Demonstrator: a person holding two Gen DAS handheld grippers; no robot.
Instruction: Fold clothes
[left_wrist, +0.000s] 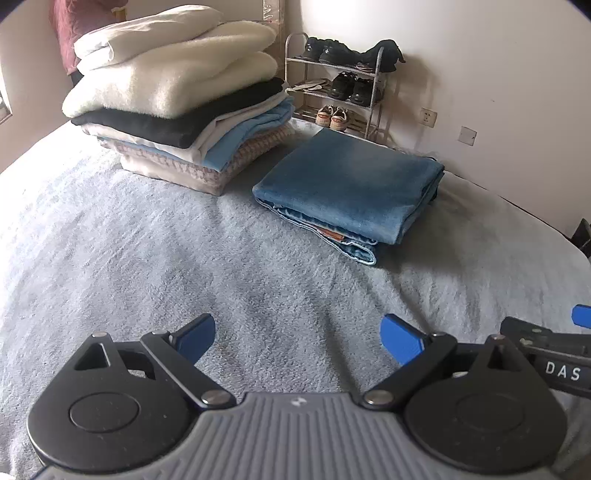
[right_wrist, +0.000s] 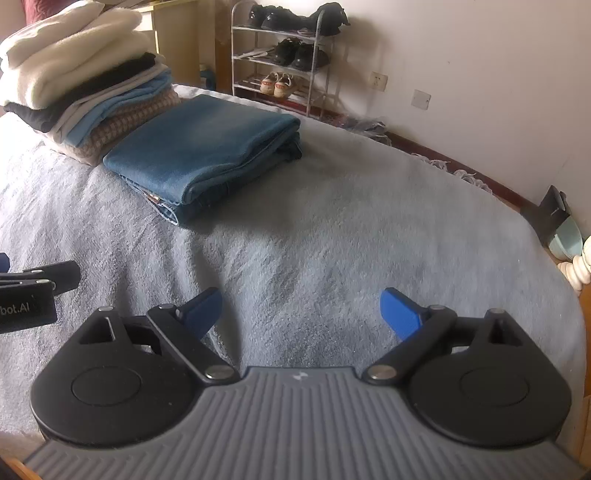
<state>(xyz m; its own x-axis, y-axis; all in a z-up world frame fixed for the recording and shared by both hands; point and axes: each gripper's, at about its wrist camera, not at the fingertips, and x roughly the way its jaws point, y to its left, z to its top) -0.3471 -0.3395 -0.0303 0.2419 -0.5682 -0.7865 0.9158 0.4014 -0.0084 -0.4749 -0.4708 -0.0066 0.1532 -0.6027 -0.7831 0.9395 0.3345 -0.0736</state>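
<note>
"DAS" shows on the right gripper (left_wrist: 576, 332) at three o'clock; "bot.AI" on the left gripper (right_wrist: 22, 291) at nine. Both jaws spread, empty; folded jeans (left_wrist: 351, 192) at one.

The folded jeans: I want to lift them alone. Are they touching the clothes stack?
Apart. The left wrist view shows bare bedspread between the folded jeans and the clothes stack.

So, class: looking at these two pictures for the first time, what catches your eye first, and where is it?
A tall stack of folded clothes at the bed's far left, white on top. Right beside it lie folded blue jeans on the grey bedspread. Behind, a shoe rack stands against the wall.
</note>
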